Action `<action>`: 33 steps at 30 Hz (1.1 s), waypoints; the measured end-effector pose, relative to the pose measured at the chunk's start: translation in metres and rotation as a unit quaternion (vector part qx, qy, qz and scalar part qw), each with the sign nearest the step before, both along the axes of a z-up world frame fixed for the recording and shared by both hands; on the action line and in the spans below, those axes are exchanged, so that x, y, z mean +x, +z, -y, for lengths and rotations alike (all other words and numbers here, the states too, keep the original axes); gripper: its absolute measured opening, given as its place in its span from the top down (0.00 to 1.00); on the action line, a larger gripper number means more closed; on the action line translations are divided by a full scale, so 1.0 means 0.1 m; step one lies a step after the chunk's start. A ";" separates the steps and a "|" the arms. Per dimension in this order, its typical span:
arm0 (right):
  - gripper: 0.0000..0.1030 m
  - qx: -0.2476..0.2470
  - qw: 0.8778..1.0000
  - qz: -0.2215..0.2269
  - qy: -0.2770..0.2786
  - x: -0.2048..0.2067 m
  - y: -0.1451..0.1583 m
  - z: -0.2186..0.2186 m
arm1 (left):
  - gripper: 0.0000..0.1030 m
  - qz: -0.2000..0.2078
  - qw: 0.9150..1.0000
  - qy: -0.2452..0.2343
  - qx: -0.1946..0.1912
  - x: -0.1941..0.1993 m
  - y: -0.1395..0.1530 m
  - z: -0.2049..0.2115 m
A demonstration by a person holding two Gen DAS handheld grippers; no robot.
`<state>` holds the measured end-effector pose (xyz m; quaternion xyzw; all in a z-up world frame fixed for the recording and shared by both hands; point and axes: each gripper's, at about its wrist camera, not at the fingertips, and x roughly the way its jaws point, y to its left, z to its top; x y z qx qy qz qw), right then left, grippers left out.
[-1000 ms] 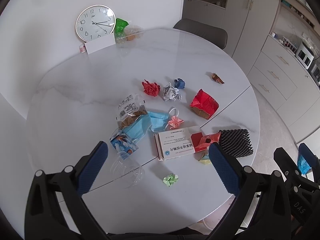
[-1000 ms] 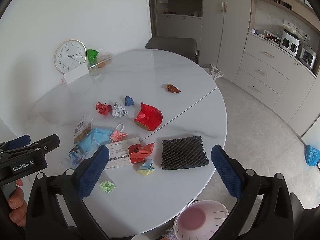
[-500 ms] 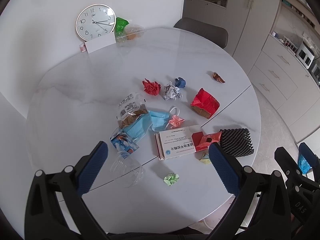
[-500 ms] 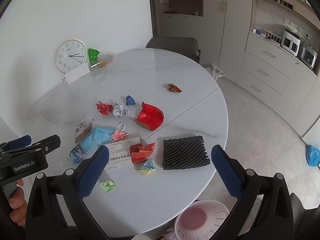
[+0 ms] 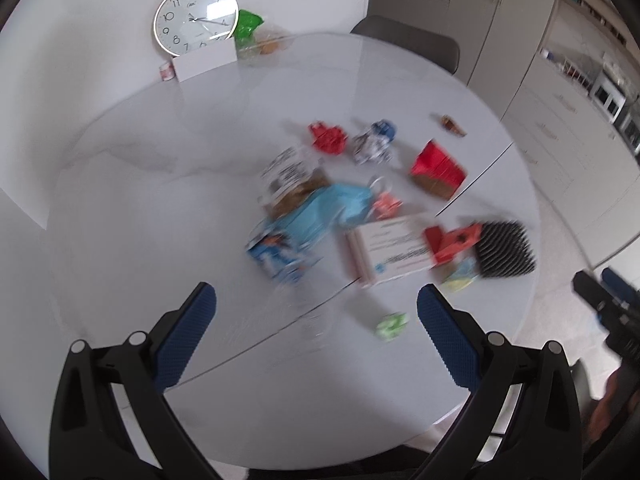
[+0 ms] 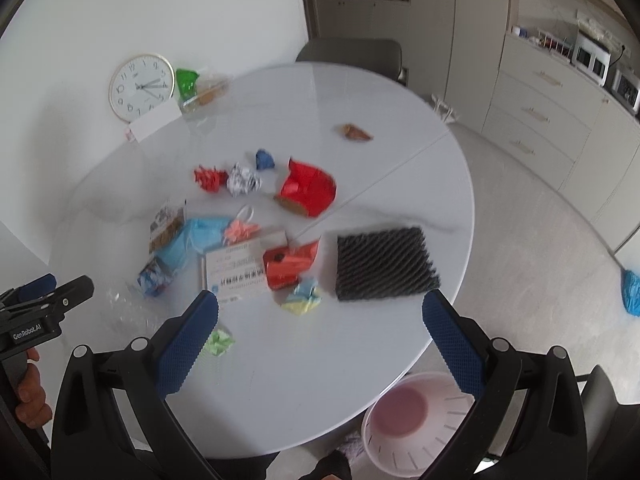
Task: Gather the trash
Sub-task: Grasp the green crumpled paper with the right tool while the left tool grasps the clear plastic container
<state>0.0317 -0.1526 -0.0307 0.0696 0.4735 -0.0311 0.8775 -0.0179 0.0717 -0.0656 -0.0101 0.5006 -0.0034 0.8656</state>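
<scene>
Trash lies scattered on the round white table (image 6: 360, 344): a white medicine box (image 6: 236, 270), a red carton scrap (image 6: 290, 262), a black foam mesh (image 6: 382, 264), a blue face mask (image 5: 324, 210), a green paper ball (image 5: 391, 323), a red bag (image 6: 310, 190) and several crumpled papers. A crushed clear bottle (image 5: 280, 264) lies at the near left, blurred. My left gripper (image 5: 316, 300) hangs open over the table's near edge, empty. My right gripper (image 6: 320, 304) is open too, above the edge near the yellow-blue paper (image 6: 302, 298).
A pink-and-white bin (image 6: 416, 420) stands on the floor under the table's near right edge. A clock (image 5: 194, 18), a white card and a green packet (image 5: 247, 24) sit at the far side by the wall. A grey chair (image 6: 352, 54) stands behind the table.
Both views are now motion-blurred and the table's contents have shifted upward in each. Both grippers stay open and hold nothing.
</scene>
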 end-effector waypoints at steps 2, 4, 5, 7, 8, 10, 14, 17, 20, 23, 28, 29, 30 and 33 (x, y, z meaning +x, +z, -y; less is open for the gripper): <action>0.02 0.001 1.000 -0.012 0.006 -0.01 -0.10 -0.03 | 0.06 -0.005 1.000 -0.014 0.015 -0.03 -0.11 -0.05; 0.02 -0.002 1.000 -0.022 0.012 -0.01 -0.19 -0.07 | 0.06 -0.014 0.999 -0.041 0.024 -0.05 -0.27 -0.09; 0.02 -0.004 0.999 -0.028 0.015 0.00 -0.23 -0.09 | 0.06 -0.018 0.998 -0.046 0.028 -0.05 -0.33 -0.10; 0.02 -0.008 0.999 -0.037 0.022 0.00 -0.32 -0.14 | 0.06 -0.024 0.998 -0.055 0.031 -0.03 -0.46 -0.12; 0.02 -0.010 0.999 -0.040 0.024 0.01 -0.36 -0.16 | 0.06 -0.031 0.997 -0.057 0.033 -0.01 -0.55 -0.14; 0.02 -0.015 0.998 -0.050 0.027 0.03 -0.44 -0.21 | 0.06 -0.038 0.997 -0.065 0.033 0.03 -0.70 -0.16; 0.02 -0.020 0.997 -0.067 0.028 0.06 -0.57 -0.31 | 0.06 -0.026 0.994 -0.094 0.057 0.11 -0.87 -0.08; 0.02 -0.015 0.997 -0.076 0.026 0.07 -0.64 -0.36 | 0.06 -0.017 0.990 -0.124 0.063 0.18 -0.98 -0.01; 0.02 -0.014 0.996 -0.084 0.029 0.09 -0.71 -0.43 | 0.06 -0.007 0.987 -0.150 0.064 0.23 -1.01 0.04; 0.02 -0.009 0.995 -0.094 0.028 0.13 -0.81 -0.50 | 0.16 0.014 0.982 -0.179 0.062 0.27 -1.01 0.10; 0.02 0.018 0.993 -0.110 0.032 0.21 -1.03 -0.63 | 0.39 0.012 0.978 -0.206 0.045 0.35 -1.06 0.08; 0.06 0.023 0.993 -0.112 0.035 0.23 -1.07 -0.66 | 0.40 0.014 0.977 -0.206 0.042 0.35 -1.07 0.07; 0.08 0.031 0.992 -0.118 0.039 0.26 -1.13 -0.71 | 0.40 0.014 0.977 -0.208 0.039 0.37 -1.07 0.05; 0.13 0.044 0.990 -0.127 0.047 0.34 -1.28 -0.88 | 0.41 0.013 0.977 -0.211 0.031 0.40 -1.06 -0.01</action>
